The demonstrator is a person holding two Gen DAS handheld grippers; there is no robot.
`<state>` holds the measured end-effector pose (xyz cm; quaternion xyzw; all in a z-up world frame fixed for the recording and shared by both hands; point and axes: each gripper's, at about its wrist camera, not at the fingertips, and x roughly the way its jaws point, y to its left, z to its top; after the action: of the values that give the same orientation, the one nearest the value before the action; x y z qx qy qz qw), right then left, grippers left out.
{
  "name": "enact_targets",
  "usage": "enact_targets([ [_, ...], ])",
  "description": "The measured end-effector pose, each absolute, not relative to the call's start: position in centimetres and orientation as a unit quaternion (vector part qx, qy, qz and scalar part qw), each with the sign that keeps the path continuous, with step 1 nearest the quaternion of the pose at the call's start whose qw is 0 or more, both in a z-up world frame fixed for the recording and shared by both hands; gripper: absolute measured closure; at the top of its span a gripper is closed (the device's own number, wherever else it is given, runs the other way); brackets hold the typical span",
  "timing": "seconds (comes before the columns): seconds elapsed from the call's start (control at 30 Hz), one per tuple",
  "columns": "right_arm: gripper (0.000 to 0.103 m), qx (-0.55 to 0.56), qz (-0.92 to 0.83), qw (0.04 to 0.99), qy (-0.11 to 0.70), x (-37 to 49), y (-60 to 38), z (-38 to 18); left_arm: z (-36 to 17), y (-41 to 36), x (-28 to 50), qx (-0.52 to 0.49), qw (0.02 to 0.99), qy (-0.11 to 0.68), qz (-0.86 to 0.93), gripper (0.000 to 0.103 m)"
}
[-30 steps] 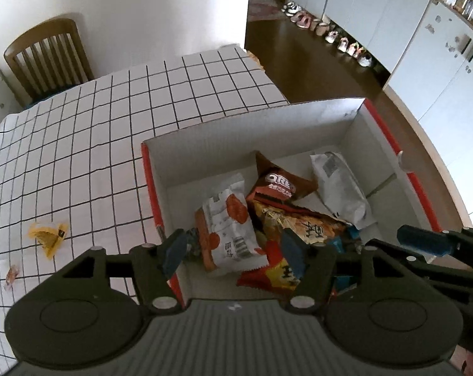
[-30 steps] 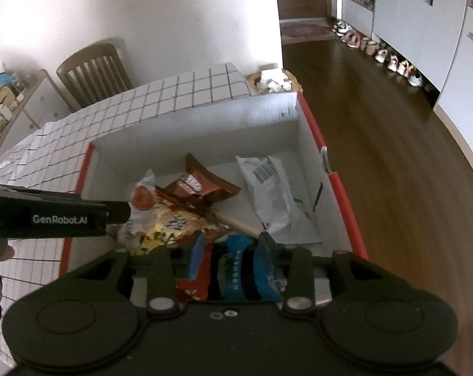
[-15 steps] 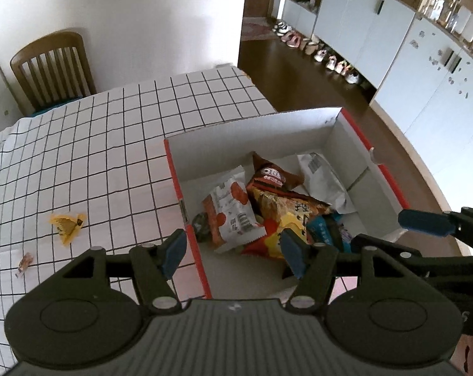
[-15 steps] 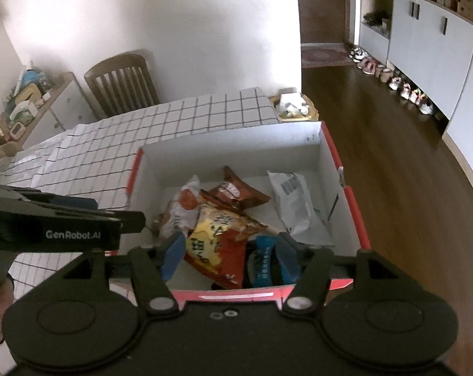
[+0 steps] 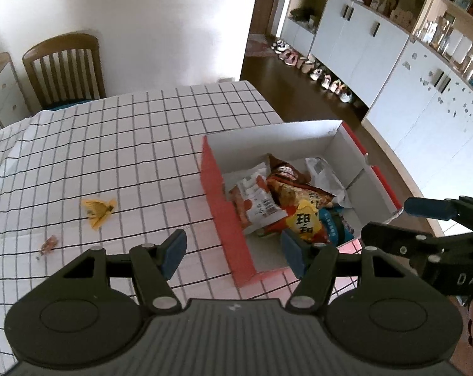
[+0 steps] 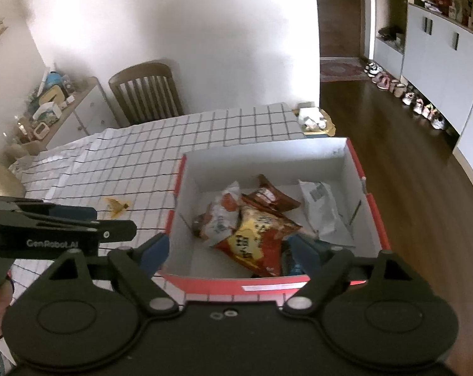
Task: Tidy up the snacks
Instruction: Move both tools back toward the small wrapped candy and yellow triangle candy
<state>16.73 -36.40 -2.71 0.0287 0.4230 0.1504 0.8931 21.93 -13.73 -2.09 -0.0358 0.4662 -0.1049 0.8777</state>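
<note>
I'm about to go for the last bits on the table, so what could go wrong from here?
The box sits right at the table's corner, so a nudge might tip it toward the floor.

The yellow wrapper and the small candy lie flat on the cloth; the open left tool might pinch the tablecloth with them.

The bags are heaped loosely, so the orange bag could spill.

One red box (image 5: 227, 216), five snack packets inside, two wrappers on tablecloth, one chair (image 5: 64, 69)
</note>
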Motion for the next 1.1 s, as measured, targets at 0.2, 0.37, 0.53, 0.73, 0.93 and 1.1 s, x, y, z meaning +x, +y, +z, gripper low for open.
enact_targets([
  [0.2, 0.011, 0.021, 0.164, 0.895, 0.415, 16.0, -33.7, -1.8, -1.4, -9.7, 20.2, -0.054, 0.885, 0.454, -0.094, 0.021],
  [0.37, 0.008, 0.016, 0.184, 0.893, 0.411, 15.6, -31.0, -1.3, -1.0, -6.1, 19.1, -0.063, 0.887, 0.45, -0.087, 0.018],
  [0.53, 0.004, 0.005, 0.199, 0.889, 0.412, 15.7, -27.6, -1.2, -1.1, -2.4, 18.5, -0.077, 0.888, 0.446, -0.087, 0.013],
  [0.73, 0.002, -0.004, 0.211, 0.883, 0.42, 16.0, -23.9, -1.5, -2.2, 2.5, 18.6, -0.095, 0.89, 0.442, -0.062, 0.002],
  [0.93, 0.002, -0.014, 0.213, 0.877, 0.43, 17.1, -20.4, -2.3, -4.2, 8.2, 19.1, -0.127, 0.886, 0.445, -0.014, 0.002],
  [1.1, 0.002, -0.024, 0.206, 0.873, 0.44, 18.6, -17.4, -3.5, -5.9, 12.3, 20.1, -0.138, 0.883, 0.448, 0.026, 0.002],
])
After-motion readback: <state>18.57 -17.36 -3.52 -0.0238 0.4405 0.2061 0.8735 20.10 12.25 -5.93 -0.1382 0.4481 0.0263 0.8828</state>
